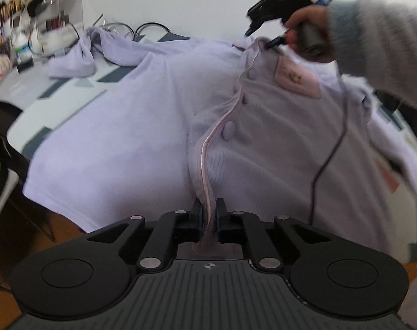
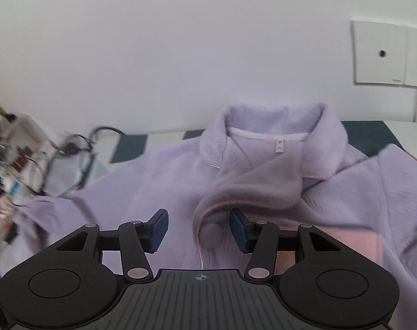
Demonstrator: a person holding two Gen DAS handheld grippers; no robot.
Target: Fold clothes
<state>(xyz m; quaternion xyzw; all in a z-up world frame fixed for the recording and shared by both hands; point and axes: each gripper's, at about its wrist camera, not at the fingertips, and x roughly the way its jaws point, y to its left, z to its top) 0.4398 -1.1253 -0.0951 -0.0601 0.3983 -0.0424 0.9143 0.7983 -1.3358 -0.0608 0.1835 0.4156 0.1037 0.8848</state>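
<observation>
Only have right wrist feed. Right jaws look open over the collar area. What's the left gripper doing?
Observer: The left gripper is shut on the cardigan, pinching the piped front edge at the hem end.
Operator: Which way is the garment laid out from there?
Observer: Front up, buttons showing, collar away from the left camera, where the right gripper hovers.
Operator: Sleeves?
Observer: One sleeve lies bunched toward the cluttered far left corner; the other, off the right edge, is too blurred to judge.
</observation>
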